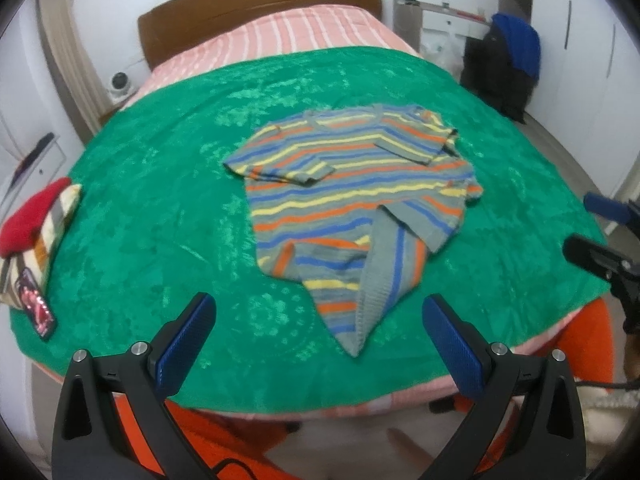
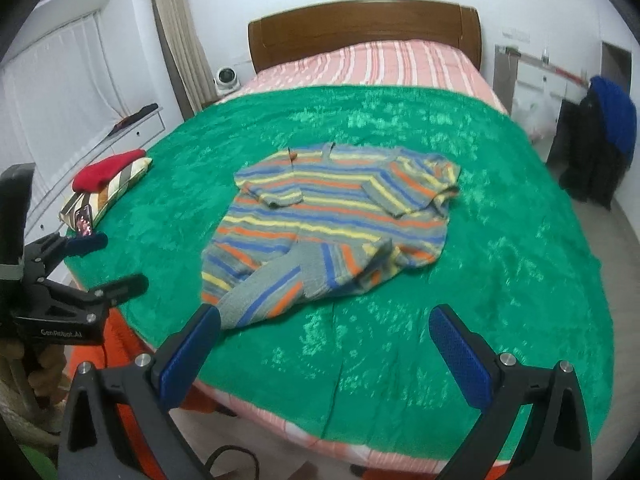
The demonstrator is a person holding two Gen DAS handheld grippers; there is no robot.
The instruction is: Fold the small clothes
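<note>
Nearest in the left wrist view, the left gripper point(image 1: 320, 344) hangs with its blue-padded fingers point(image 1: 184, 344) spread wide over the near edge of the green blanket point(image 1: 160, 200), holding nothing. In the right wrist view the right gripper point(image 2: 324, 354) is likewise spread wide and empty, its left pad just beside the sweater's nearest tip at about 10 o'clock. The striped sweater point(image 1: 352, 200) lies flat mid-blanket, both sleeves folded in over the chest and its bottom corner turned up in a loose point toward 6 o'clock. At 9 o'clock sits a red garment point(image 1: 32, 220) on a striped pillow point(image 1: 48, 240). Farthest, at 12 o'clock, rises the wooden headboard point(image 1: 256, 4).
</note>
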